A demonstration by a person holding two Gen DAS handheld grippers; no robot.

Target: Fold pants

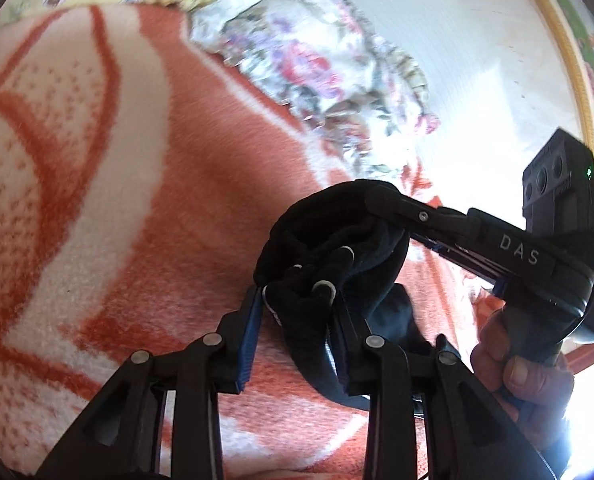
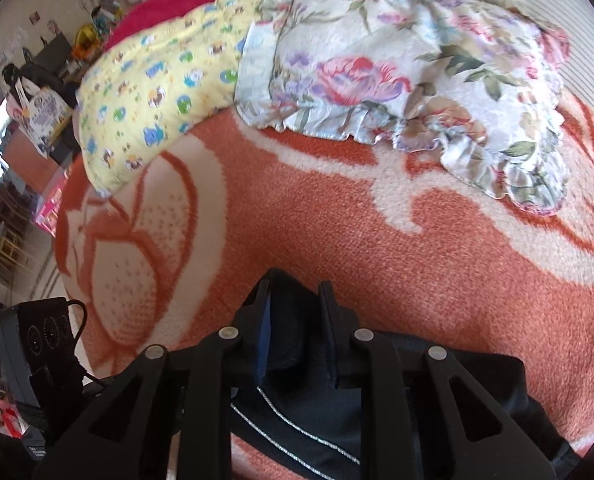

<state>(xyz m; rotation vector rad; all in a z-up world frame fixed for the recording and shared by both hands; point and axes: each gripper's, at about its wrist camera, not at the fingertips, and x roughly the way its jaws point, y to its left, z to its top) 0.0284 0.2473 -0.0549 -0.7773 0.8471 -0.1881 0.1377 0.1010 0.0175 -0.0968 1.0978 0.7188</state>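
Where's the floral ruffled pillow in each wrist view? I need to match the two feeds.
Left wrist: the floral pillow lies upper centre, beyond the black pants.
Right wrist: the pillow fills the upper right, beside the yellow cartoon-print pillow.
Shared landmark: the orange-and-cream blanket under it.

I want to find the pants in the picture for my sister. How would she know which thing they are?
Look at the big orange-and-cream blanket covering the bed. Two pillows lie at its far end: a yellow cartoon pillow and a flowery ruffled pillow. The pants are at the near end, pinched by the left gripper and right gripper; they are the only black cloth, with thin silver stripes.
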